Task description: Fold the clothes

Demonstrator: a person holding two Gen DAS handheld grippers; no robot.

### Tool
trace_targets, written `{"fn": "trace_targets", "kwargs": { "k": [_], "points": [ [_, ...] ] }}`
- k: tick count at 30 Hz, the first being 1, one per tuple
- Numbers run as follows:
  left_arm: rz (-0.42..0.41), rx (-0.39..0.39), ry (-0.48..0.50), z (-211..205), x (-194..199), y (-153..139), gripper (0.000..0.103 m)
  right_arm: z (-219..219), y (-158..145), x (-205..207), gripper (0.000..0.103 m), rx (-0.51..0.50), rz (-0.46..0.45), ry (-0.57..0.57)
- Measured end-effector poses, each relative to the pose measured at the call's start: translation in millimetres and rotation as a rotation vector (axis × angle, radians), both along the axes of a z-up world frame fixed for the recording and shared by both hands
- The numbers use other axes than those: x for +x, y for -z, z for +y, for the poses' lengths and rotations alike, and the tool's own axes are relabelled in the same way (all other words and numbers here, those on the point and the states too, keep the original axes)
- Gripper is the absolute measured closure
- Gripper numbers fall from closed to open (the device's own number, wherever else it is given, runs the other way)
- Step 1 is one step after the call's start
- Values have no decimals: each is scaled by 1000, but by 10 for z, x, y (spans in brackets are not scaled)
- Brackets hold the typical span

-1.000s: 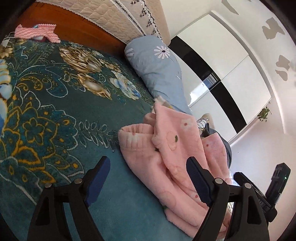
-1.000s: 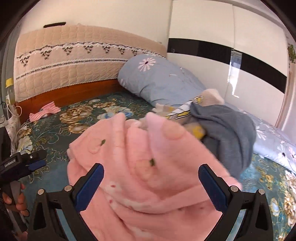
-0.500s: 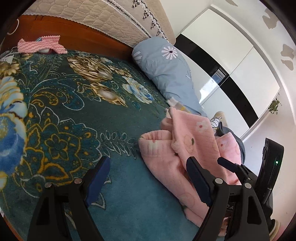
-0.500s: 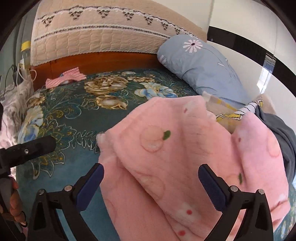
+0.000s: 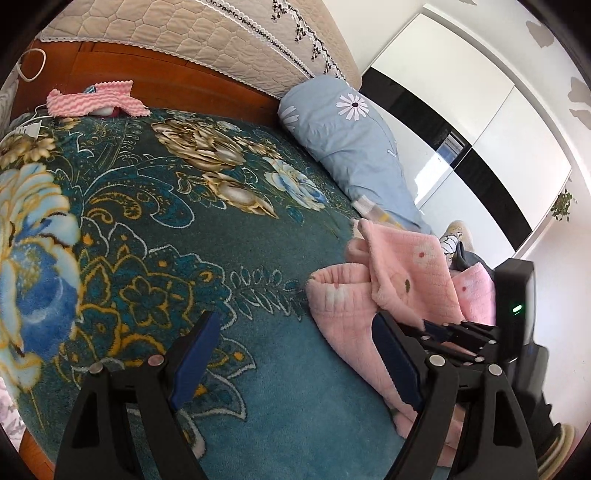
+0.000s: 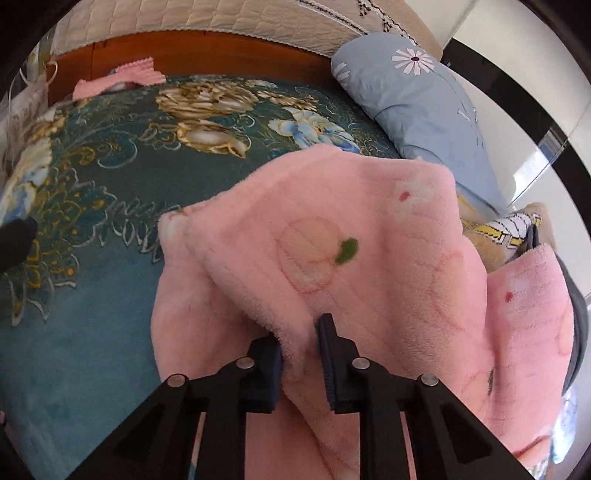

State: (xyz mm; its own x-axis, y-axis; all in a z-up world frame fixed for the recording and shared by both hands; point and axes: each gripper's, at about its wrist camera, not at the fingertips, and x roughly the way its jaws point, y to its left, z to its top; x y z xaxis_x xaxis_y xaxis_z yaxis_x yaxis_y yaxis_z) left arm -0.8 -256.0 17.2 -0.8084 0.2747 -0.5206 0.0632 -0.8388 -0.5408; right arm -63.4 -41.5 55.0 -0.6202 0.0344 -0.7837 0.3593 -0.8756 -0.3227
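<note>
Bedroom: teal floral plush blanket (image 5: 147, 240) covered bed; quilted beige headboard (image 5: 207, 33) at 12 o'clock, pale blue daisy-print pillow (image 5: 351, 147) and glossy white wardrobe with black band (image 5: 480, 122) toward 2 o'clock. Fluffy pink fleece garment (image 6: 332, 258) lay crumpled at 3 o'clock in left view. Right gripper (image 6: 301, 350) jaws had just closed, pinching fleece fold. Left gripper (image 5: 295, 354) gaped wide, empty, above blanket beside garment.

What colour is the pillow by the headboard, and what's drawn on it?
The pillow is light blue with white daisies; the left wrist view shows it best.
</note>
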Motion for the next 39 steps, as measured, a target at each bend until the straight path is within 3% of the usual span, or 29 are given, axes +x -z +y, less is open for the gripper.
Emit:
{"fn": "trace_targets", "kwargs": {
  "k": [7,14,16,18,24,26,27,28,32,35,37,39],
  "points": [
    [-39,-27,19,69,-29,78,18,762,-760,182,93,-269,57,89],
    [-63,-91,39,189,-25,131,18,2307,-1640,595,95,-468,245,335],
    [-64,-97,43,215,-26,140,18,2668,-1747,761,95,-480,284,394],
    [-61,-99,42,235,-26,150,18,2747,-1724,847,95,-438,287,381],
    [-70,-111,41,267,-1,180,18,2004,-1213,719,90,-363,154,191],
    [-73,-124,45,276,10,183,18,1645,-1014,634,75,-340,113,116],
    [-75,-128,46,279,11,185,18,1466,-915,592,55,-328,92,78],
    [-76,-129,48,281,9,187,18,1291,-821,574,43,-319,74,42],
    [-79,-140,64,305,-6,187,18,647,-481,526,43,-205,27,-42],
    [-73,-175,77,357,-1,167,18,322,-260,403,49,-42,24,-38],
    [-65,-196,87,398,8,148,18,246,-204,311,99,24,40,-17],
    [-59,-209,97,425,19,136,18,267,-265,239,96,21,58,10]
  ]
}}
